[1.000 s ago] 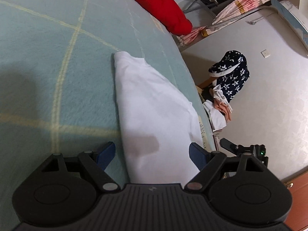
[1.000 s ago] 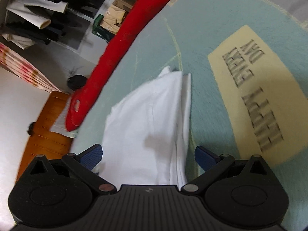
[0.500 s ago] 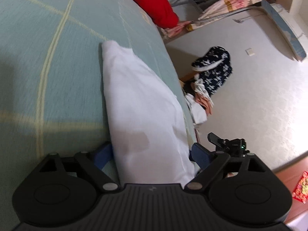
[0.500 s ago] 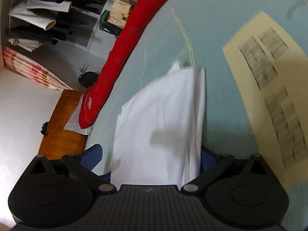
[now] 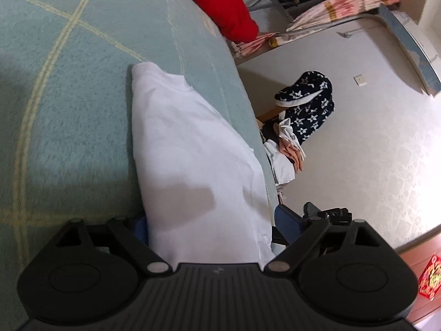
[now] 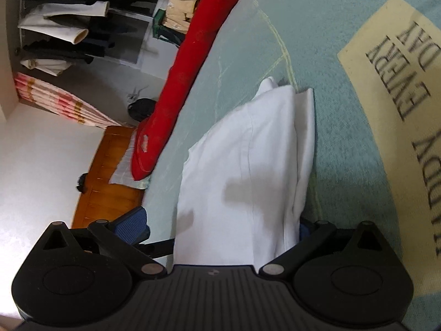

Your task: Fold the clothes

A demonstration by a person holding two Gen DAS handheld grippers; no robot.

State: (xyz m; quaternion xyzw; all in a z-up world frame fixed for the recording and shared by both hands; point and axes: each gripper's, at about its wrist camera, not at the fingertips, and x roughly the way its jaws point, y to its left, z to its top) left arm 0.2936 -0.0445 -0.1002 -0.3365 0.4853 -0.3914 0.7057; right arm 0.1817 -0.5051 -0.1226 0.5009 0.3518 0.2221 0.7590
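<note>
White garment (image 5: 193, 160), folded lengthwise into a long strip, lies on the teal blanket (image 5: 69, 110) close to the blanket's edge, where the bed drops to the floor. Its far end rests flat on the blanket; its near end runs up between the fingers of both tools. Left gripper (image 5: 210, 227): jaws set wide, one blue pad on each side of the cloth, one largely hidden behind it; whether they bear on the fabric cannot be told. Right gripper (image 6: 220, 224): jaws likewise wide, the garment (image 6: 248, 171) passing between them, one pad clear of the cloth beyond the blanket's edge, the other mostly covered by it; grip not determinable. Stacked fold layers show along the garment's edge on the blanket's inner side. A red cushion (image 6: 198, 49) lies on the blanket beyond the garment. A cream panel (image 6: 391, 88) printed "EVERY DAY" sits on the blanket beside the garment.
</note>
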